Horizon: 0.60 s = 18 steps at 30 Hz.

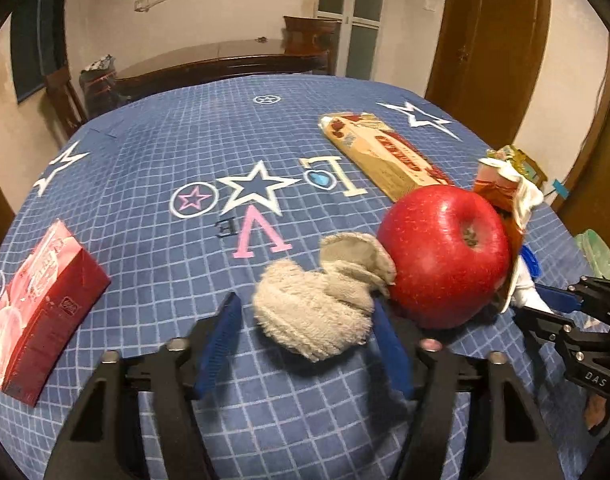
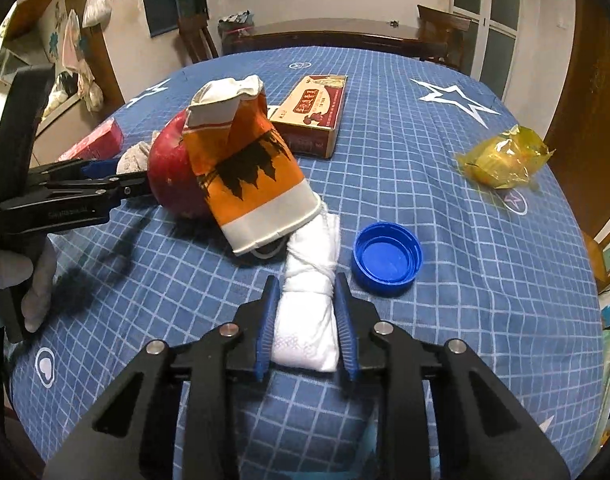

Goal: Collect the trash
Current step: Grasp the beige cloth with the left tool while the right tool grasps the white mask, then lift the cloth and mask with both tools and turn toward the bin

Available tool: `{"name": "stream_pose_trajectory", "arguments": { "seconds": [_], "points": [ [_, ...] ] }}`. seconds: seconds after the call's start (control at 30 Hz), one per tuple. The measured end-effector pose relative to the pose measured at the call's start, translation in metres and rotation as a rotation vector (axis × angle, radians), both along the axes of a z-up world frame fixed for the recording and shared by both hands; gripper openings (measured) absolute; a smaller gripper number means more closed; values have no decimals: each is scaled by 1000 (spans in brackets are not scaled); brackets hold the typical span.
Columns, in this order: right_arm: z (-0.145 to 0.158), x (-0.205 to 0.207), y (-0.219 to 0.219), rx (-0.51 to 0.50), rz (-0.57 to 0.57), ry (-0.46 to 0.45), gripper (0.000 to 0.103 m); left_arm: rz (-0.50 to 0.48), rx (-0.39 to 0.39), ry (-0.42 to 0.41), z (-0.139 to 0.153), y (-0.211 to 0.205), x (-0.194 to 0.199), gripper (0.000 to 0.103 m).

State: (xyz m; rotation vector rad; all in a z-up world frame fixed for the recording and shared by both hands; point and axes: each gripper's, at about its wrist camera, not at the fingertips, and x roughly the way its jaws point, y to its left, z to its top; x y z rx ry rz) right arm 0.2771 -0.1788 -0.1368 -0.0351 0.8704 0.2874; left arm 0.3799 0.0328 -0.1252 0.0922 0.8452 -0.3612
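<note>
Right gripper (image 2: 307, 320) clenched on folded tissue (image 2: 307, 332); left gripper (image 1: 305, 344) loosely straddling grey rag (image 1: 317, 312). Squeeze fully before lifting.

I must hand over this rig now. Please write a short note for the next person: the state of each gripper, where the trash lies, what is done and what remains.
Left gripper: around the grey crumpled wad, grip not confirmed.
Right gripper: pads pressed on the white folded tissue, not lifted yet.
On the tablecloth: crushed orange paper cup leaning on the red apple, blue bottle cap, yellow wrapper, flat carton, red box.
Done: nothing visibly collected. No bin in view.
Left: lift both pieces, then gather the rest.
</note>
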Motion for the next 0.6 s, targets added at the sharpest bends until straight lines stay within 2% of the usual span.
{"name": "stream_pose_trajectory", "arguments": {
  "seconds": [0.2, 0.6],
  "points": [
    [3, -20, 2, 26, 10, -13, 25, 0, 37, -28, 2, -8, -12, 47],
    [9, -79, 0, 64, 41, -31, 25, -19, -23, -43, 13, 6, -86, 46]
  ]
}}
